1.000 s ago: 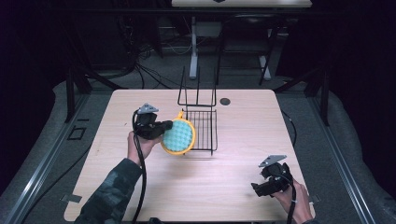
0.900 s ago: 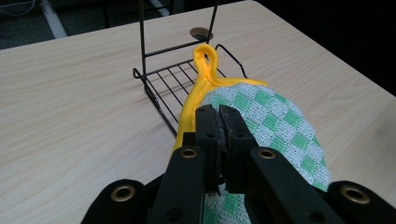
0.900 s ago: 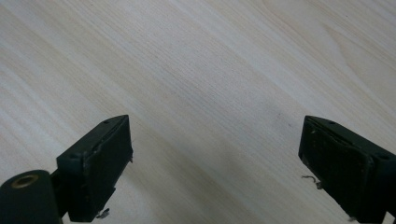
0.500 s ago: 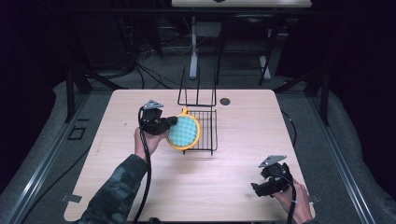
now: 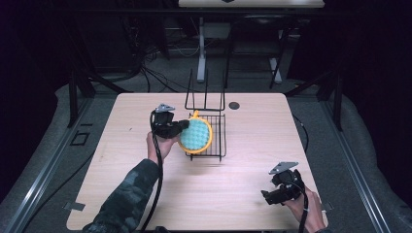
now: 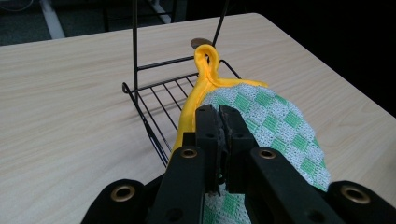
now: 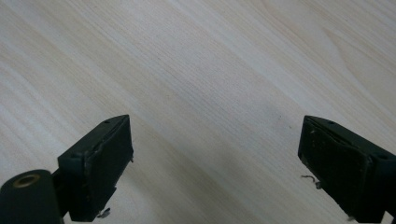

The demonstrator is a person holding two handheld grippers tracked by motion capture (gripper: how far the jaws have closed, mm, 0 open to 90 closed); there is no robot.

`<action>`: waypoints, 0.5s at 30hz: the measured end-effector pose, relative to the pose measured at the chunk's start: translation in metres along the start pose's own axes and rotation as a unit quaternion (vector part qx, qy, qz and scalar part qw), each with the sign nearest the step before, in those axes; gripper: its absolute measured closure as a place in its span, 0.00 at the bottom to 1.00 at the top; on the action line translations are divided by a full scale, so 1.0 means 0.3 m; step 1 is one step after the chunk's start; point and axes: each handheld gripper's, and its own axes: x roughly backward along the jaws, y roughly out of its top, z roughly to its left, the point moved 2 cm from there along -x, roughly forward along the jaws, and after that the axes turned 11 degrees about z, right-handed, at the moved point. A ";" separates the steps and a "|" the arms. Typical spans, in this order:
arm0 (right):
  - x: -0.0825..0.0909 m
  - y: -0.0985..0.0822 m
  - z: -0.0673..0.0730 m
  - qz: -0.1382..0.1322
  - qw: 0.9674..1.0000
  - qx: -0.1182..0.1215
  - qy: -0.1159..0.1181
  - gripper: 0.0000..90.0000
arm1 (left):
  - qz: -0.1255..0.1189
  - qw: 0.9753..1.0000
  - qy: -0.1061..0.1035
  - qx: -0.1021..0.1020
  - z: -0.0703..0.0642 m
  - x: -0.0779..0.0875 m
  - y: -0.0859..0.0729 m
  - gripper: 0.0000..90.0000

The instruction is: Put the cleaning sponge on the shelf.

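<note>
- The left hand-held gripper (image 5: 182, 127) has its jaws pinched together on the edge of a round pot holder (image 5: 196, 136), green-and-white checked with a yellow border and a yellow hanging loop
- In the left gripper view the jaws of this hand-held gripper (image 6: 221, 116) meet on the cloth (image 6: 271, 116) just inside the yellow trim, and the loop points away toward the far side of the table (image 6: 60, 93)
- The pot holder is held tilted above a black wire rack (image 5: 214, 133); whether it touches the wires cannot be told
- The rack stands on the table (image 5: 145, 194) toward its far middle, with two upright wire posts at its far end
- A small dark round disc (image 5: 234, 105) lies on the table just beyond the rack, to its right
- The right hand-held gripper (image 5: 272, 196) is held low near the table's near right corner, well apart from the rack
- In the right gripper view its jaws stand wide apart with nothing between them, over bare pale wood (image 7: 210, 93)
</note>
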 end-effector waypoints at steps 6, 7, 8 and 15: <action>0.001 -0.001 -0.001 -0.002 1.000 0.000 -0.002 0.11 | -0.002 1.000 0.001 0.006 -0.009 -0.032 0.010 0.97; 0.001 -0.001 -0.001 -0.002 1.000 0.000 -0.002 0.11 | -0.001 1.000 0.000 0.006 -0.010 -0.035 0.012 0.97; 0.001 -0.001 -0.001 -0.002 1.000 0.000 -0.002 0.11 | -0.001 1.000 0.001 0.006 -0.012 -0.042 0.015 0.97; -0.003 -0.002 0.000 -0.002 1.000 0.001 -0.001 0.11 | -0.003 1.000 0.006 0.011 -0.027 -0.082 0.029 0.97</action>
